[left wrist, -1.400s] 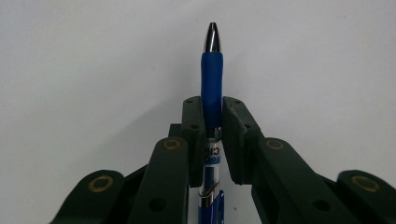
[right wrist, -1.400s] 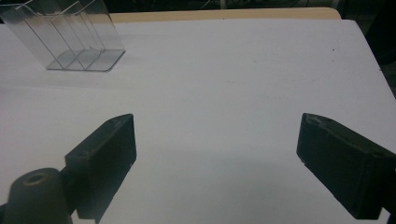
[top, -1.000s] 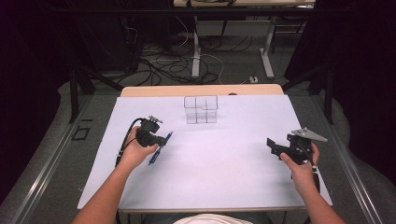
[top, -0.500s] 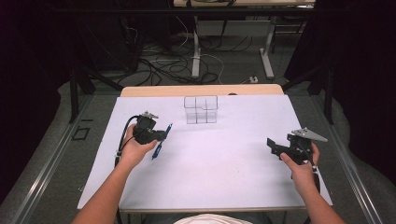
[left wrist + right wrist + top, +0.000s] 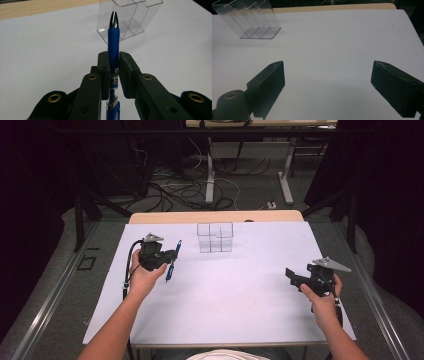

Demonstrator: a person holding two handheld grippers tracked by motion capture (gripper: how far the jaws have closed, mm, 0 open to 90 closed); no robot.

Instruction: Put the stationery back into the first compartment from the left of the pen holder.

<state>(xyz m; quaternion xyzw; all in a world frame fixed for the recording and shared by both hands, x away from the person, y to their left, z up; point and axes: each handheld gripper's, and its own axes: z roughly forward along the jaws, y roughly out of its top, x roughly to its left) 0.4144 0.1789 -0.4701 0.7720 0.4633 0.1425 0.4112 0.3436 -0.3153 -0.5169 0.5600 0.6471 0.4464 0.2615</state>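
Plainly, the blue pen (image 5: pixel 113 47) is a light, stiff thing with a smooth plastic barrel, likely to slip or swing if it is pinched off-centre. The left gripper (image 5: pixel 113 62) has its fingers (image 5: pixel 126 75) clamped on the pen about mid-barrel, just below the blue grip sleeve, with the dark tip pointing away toward the clear organizer (image 5: pixel 130 18). In the high view the pen (image 5: pixel 173 261) hangs above the white counter (image 5: pixel 225 310), near the organizer (image 5: pixel 215 237) but apart from it. That holder looks thin, light and easy to knock over, and its narrow divided slots call for a well-aimed tip. The right gripper (image 5: pixel 300 279) rests well apart at the counter's other side, its fingers (image 5: pixel 268 82) spread wide on nothing. Nothing stands between pen and organizer.
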